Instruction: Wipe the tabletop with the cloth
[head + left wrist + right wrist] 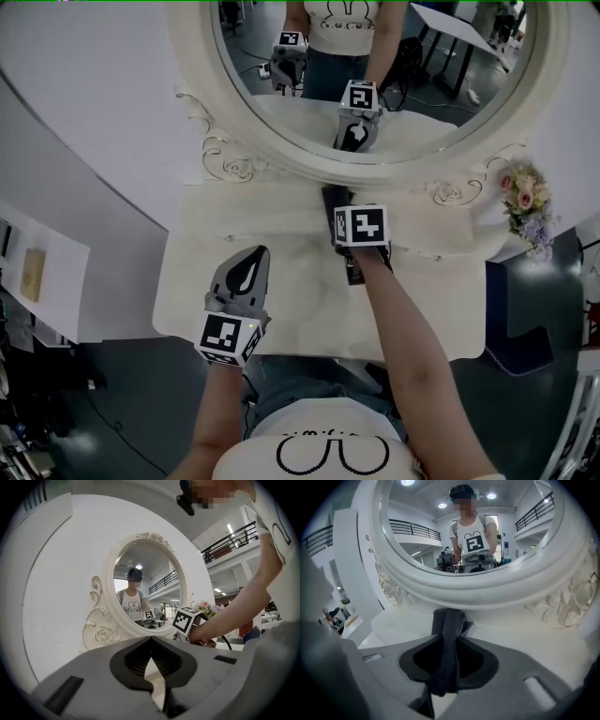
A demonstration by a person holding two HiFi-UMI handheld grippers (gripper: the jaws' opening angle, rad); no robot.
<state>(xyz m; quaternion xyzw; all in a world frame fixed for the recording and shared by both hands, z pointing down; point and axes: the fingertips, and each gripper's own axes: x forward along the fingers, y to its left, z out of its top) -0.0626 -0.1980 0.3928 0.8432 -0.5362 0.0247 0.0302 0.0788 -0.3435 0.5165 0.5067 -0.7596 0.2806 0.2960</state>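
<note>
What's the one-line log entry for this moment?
right gripper: shut on dark cloth | dark cloth: on tabletop | left gripper: shut, empty

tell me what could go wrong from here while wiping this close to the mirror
1. The cloth is bunched into a narrow strip in the right gripper, so it may touch only a thin band of the tabletop and leave patches unwiped.
2. The right gripper sits close to the ornate mirror frame; a push forward could knock it.
3. A wide sweep to the right might catch the flowers at the table's edge.
</note>
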